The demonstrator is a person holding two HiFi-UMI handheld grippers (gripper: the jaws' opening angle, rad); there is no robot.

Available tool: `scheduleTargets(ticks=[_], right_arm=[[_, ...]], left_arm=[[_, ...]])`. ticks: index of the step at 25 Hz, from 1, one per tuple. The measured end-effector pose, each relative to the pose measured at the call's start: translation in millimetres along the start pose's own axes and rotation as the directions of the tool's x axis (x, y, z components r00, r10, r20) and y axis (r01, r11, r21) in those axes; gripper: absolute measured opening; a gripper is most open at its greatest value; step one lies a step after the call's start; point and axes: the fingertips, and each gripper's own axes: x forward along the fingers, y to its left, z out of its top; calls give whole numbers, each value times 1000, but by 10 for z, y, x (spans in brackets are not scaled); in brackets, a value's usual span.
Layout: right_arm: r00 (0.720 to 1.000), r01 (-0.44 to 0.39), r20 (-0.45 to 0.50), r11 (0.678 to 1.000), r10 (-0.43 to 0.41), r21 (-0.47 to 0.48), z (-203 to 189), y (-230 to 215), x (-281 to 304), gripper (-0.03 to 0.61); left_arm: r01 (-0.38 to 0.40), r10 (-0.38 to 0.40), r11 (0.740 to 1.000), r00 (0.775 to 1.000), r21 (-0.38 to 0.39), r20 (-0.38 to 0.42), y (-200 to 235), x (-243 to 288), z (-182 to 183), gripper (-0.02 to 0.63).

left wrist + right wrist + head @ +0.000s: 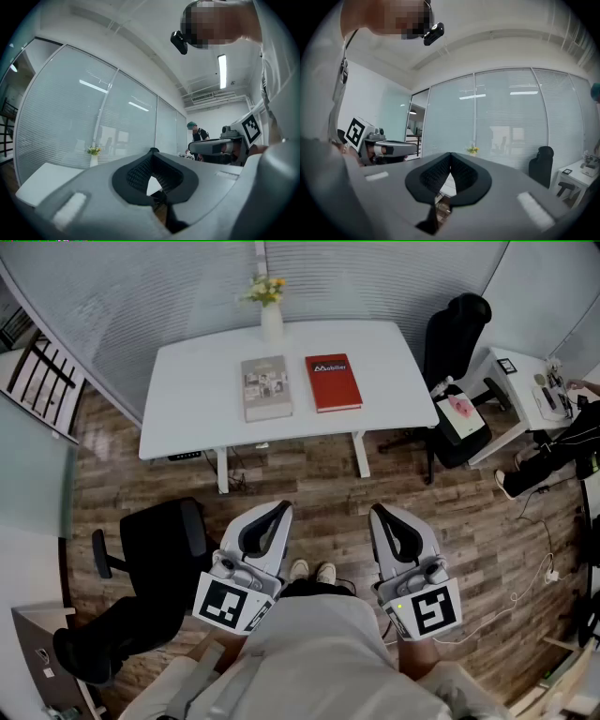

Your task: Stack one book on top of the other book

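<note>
Two books lie side by side on a white table (187,399) in the head view: a grey book (266,387) on the left and a red book (333,382) on the right. Both are flat and apart from each other. My left gripper (281,507) and right gripper (377,511) are held level close to my body, well short of the table, over the wooden floor. Each is shut with nothing between its jaws. In the left gripper view the left gripper (153,151) tips meet, and in the right gripper view the right gripper (450,154) tips meet likewise.
A white vase of yellow flowers (269,307) stands at the table's far edge. A black office chair (159,542) is at my left, another black chair (455,329) right of the table. A small side table (525,395) with clutter sits far right. A person (197,133) stands in the distance.
</note>
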Motion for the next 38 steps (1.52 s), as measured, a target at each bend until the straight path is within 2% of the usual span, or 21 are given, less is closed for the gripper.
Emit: scheduleTargets(ticks=[12,19,38], right_arm=[[1000,12,16,1000,-12,15,-24,120,288,5],[1000,-3,11,1000,3,13,-75,-46,483,5],[999,-50,11,998,49,26,-223,-1390,1184,5]], left_arm=[[17,-17,1000,1000,-7,-4,309,-1,-14,5],[9,-9,1000,1000,-9,-5,416,221,-50,5],[-39,39,999,999,-7,-19,640,1653,-152,5]])
